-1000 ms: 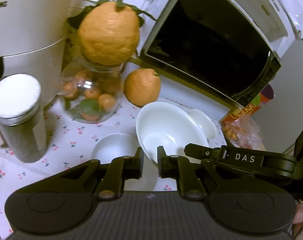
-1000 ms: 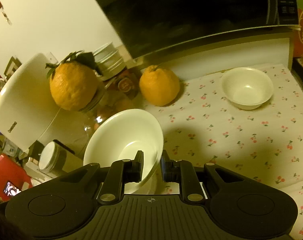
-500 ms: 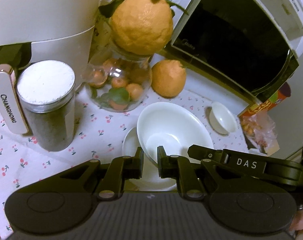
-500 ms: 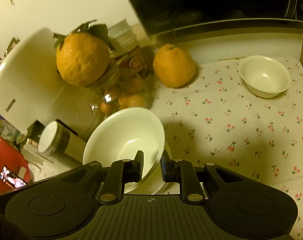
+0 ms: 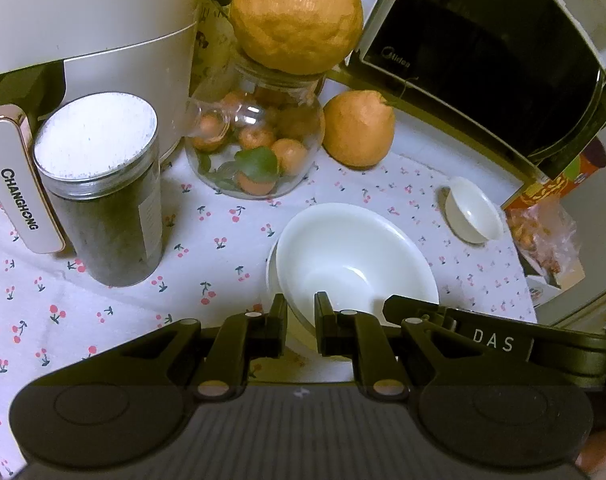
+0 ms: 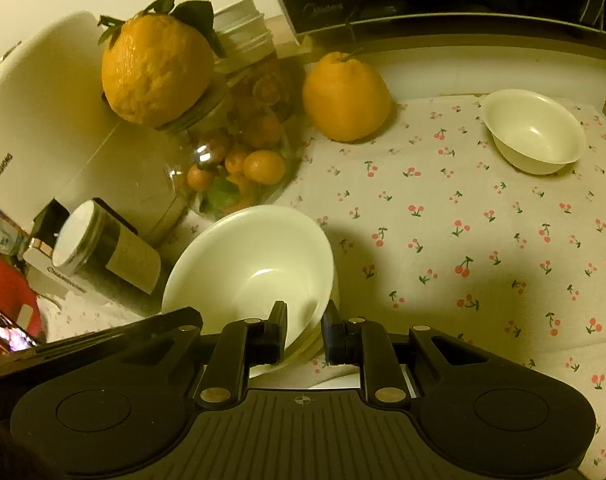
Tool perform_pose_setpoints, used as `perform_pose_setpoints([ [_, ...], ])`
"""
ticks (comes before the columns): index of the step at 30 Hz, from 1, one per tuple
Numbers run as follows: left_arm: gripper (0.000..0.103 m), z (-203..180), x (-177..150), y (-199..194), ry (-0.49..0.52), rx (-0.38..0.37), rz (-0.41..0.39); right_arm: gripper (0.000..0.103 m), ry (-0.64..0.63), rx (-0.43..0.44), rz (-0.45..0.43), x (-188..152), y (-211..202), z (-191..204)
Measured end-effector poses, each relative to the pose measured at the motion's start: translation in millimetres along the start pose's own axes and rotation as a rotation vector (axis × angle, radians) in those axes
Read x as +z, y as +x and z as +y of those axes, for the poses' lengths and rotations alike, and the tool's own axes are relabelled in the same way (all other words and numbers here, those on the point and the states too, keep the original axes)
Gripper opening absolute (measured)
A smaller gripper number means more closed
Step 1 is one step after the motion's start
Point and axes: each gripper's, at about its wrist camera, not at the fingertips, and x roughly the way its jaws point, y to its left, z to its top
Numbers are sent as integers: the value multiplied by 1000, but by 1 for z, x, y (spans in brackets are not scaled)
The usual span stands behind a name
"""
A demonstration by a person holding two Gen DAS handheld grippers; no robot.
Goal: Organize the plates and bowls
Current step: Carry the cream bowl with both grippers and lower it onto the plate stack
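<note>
A large white bowl (image 5: 355,256) (image 6: 247,256) is gripped at its near rim from both sides. My left gripper (image 5: 301,320) is shut on the rim, and my right gripper (image 6: 303,328) is shut on it too. Under the bowl, only the edge of a second white dish (image 5: 271,268) (image 6: 330,292) shows on the cherry-print cloth (image 6: 463,220); whether the two touch I cannot tell. A small white bowl (image 5: 473,216) (image 6: 535,132) stands alone at the far right, near the microwave.
A white air fryer (image 5: 87,20) and a dark jar with a white lid (image 5: 99,184) stand at the left. A glass jar of small oranges (image 5: 255,148) carries a big orange (image 5: 299,12); another orange (image 5: 359,128) lies beside it. Microwave (image 5: 491,52) behind, snack bag (image 5: 543,232) at right.
Both grippers have carried the large bowl leftward and lower, over the white dish that lay beside it a second ago. The small bowl stays put.
</note>
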Motion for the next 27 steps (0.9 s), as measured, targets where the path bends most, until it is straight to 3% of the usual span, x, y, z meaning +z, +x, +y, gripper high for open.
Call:
perform_pose_setpoints([
  [20,16,0,-1,7,13,26,18,22,-8,4,8,-1,2,1],
  [24,24,0,-2,8,13,24,20,43,11,21,2,1,-2,1],
  [27,24,0,-2,8,11,27,18,46,8,19,-8,3,-5,0],
])
